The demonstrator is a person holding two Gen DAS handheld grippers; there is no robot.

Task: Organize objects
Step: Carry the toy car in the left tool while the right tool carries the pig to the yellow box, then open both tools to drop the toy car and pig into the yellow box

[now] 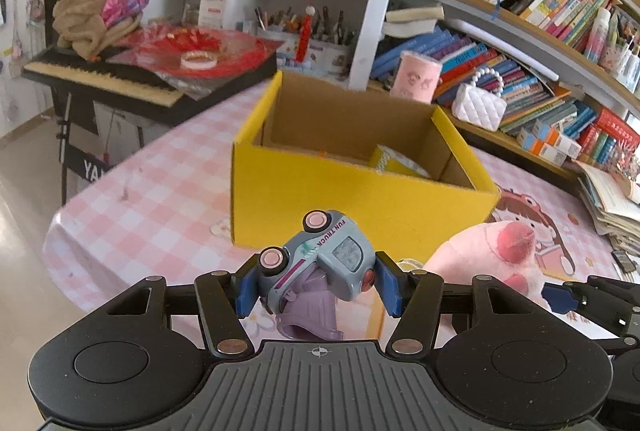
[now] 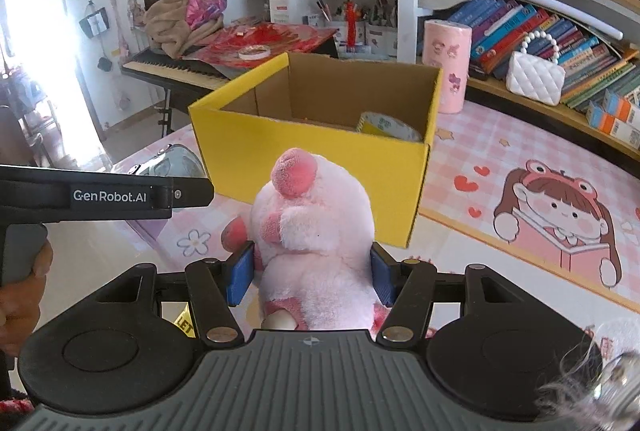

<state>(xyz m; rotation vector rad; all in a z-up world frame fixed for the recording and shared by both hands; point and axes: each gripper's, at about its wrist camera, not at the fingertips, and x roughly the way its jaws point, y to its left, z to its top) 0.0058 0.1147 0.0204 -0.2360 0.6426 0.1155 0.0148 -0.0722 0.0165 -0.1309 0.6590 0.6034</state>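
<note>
My left gripper (image 1: 316,285) is shut on a grey-blue toy truck (image 1: 320,263) with a purple part, held on its side just in front of the open yellow box (image 1: 340,199). My right gripper (image 2: 310,273) is shut on a pink plush toy (image 2: 316,231), held near the box's (image 2: 312,163) front right corner. The plush also shows at the right in the left wrist view (image 1: 492,255). A roll of yellow tape (image 2: 386,127) lies inside the box. The left gripper's body (image 2: 108,195) crosses the left of the right wrist view.
The box stands on a pink checked tablecloth (image 1: 152,199). A pink cylinder (image 2: 448,67) and a white quilted handbag (image 2: 534,77) stand behind the box by bookshelves (image 1: 540,31). A keyboard piled with cloth and red items (image 1: 140,67) is at the far left.
</note>
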